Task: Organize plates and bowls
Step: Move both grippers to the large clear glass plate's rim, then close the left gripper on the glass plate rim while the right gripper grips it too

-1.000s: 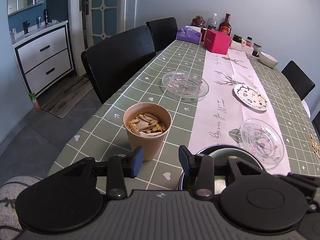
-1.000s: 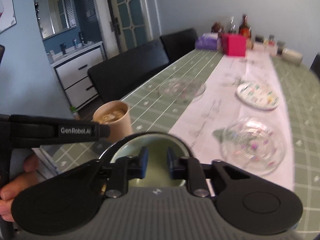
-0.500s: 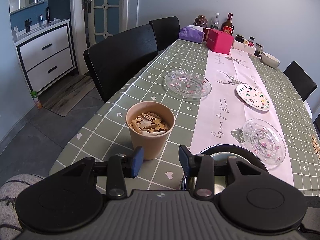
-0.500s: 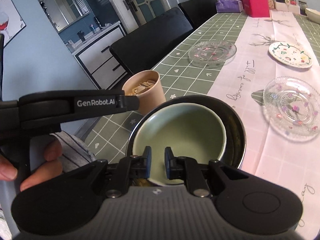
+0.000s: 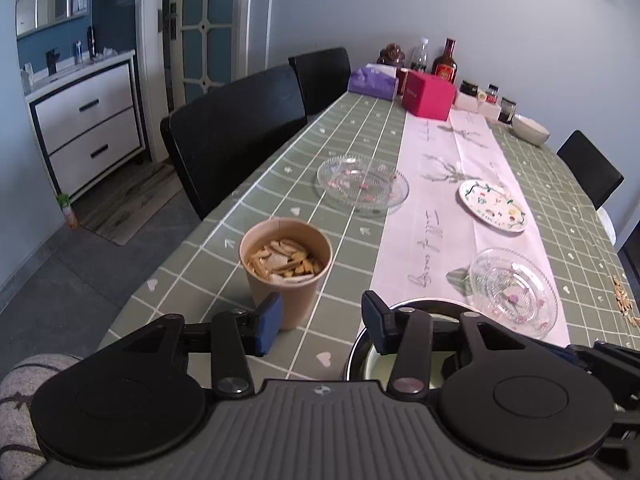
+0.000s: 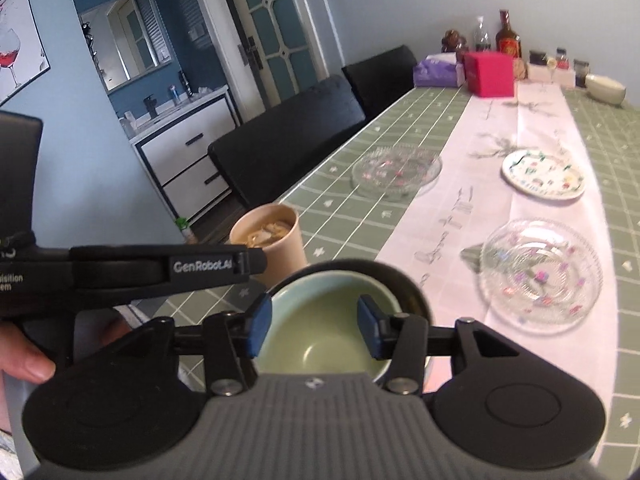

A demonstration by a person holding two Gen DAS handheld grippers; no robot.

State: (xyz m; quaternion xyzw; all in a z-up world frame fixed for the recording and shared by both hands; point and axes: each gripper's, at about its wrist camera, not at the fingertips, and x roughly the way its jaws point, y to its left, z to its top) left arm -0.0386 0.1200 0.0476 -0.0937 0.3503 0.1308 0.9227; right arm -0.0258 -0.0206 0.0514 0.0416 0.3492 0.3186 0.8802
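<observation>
A pale green bowl (image 6: 320, 328) sits nested inside a dark, metal-rimmed bowl (image 6: 412, 280) at the near end of a long surface (image 5: 360, 128) covered in a green grid cloth, as the right gripper (image 6: 314, 328) hangs just above it, jaws opening, nothing pressed between its blue pads. The left gripper (image 5: 320, 322) hovers beside it over the near edge, jaws likewise opening and empty, aimed between a paper cup (image 5: 286, 268) of seed husks and the dark bowl's rim (image 5: 424, 302).

The stacking of these 2 bowls looks done; the step in hand appears to be letting go and clearing away. It would be done well by lifting the right gripper straight up until its pads are clear of the green rim, so the bowl is not dragged or tipped in its nest.

Still to be gathered, by the look of it: 2 clear glass plates with small coloured motifs, one nearby on the white runner (image 5: 514, 292) and one farther up on the green cloth (image 5: 362, 184), a painted white plate (image 5: 492, 206) between them on the runner, and a white bowl (image 5: 530, 130) at the far end.

The paper cup stands close to the left gripper and could be knocked over on any reach forward. Bottles, jars, a pink box (image 5: 428, 98) and a purple tissue pack (image 5: 372, 82) crowd the far end, and husks (image 5: 622, 300) litter the right edge. Black chairs (image 5: 236, 132) line the left side.
</observation>
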